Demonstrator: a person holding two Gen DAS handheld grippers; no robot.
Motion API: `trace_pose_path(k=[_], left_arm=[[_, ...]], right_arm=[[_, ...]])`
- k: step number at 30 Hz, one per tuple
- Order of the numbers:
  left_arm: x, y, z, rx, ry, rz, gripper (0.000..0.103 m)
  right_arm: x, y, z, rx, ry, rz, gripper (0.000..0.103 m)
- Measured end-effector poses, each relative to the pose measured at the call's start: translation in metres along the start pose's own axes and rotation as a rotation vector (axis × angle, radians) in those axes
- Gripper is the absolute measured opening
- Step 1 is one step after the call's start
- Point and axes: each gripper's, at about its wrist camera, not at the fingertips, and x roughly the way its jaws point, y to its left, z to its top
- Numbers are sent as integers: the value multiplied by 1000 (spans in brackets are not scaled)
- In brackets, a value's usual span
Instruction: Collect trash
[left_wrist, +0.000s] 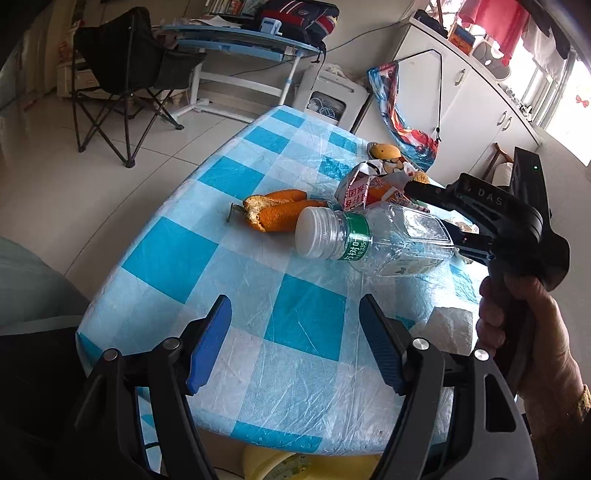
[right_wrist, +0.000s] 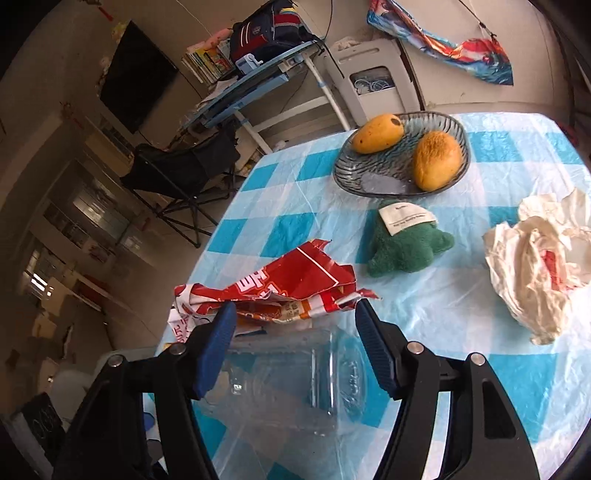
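We hold the right gripper (right_wrist: 295, 325) low in its frame, fingers spread around the base of the lying plastic bottle (left_wrist: 373, 240), pads apparently not yet pressing, lined up to take it. The left gripper (left_wrist: 295, 332), bottom centre of its view, spread and empty, waits over the checked tablecloth (left_wrist: 177, 258). Orange peel (left_wrist: 277, 214) and red wrapper (right_wrist: 273, 291) lie just behind the bottle.

Sunlit tiled floor (left_wrist: 55, 177), folding chair (left_wrist: 122, 74)

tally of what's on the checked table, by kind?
Mangoes: 2
Glass dish: 1
Green plush toy: 1
Clear plastic bottle: 1
Red snack wrapper: 1
Crumpled white bag: 1
Orange peel: 1
Total: 8
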Motion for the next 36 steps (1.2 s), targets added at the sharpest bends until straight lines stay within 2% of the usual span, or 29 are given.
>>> trace_pose_path(k=[4, 12, 17, 22, 24, 27, 30, 32, 36], left_arm=[[1, 3, 0, -15, 28, -26, 69], [1, 10, -4, -51, 60, -38, 70], [0, 30, -2, -135, 62, -57, 71], [-11, 50, 2, -214, 40, -53, 71], [-21, 53, 7, -217, 8, -43, 71], [-27, 46, 14, -169, -13, -23, 73], [-30, 30, 15, -109, -27, -32, 73], [-30, 14, 14, -37, -35, -18, 73], [-28, -14, 10, 113, -76, 86, 73]], right_arm=[[-2, 14, -16, -70, 91, 30, 65], [-22, 58, -78, -194, 239, 128, 66], [-26, 66, -102, -176, 260, 233, 66], [-23, 92, -114, -286, 256, 290, 67], [-23, 109, -122, -353, 252, 318, 69], [-21, 124, -129, -411, 264, 341, 69], [-32, 121, -129, -426, 234, 290, 69], [-40, 111, -129, -418, 217, 222, 70], [-57, 91, -132, -387, 120, 46, 70]])
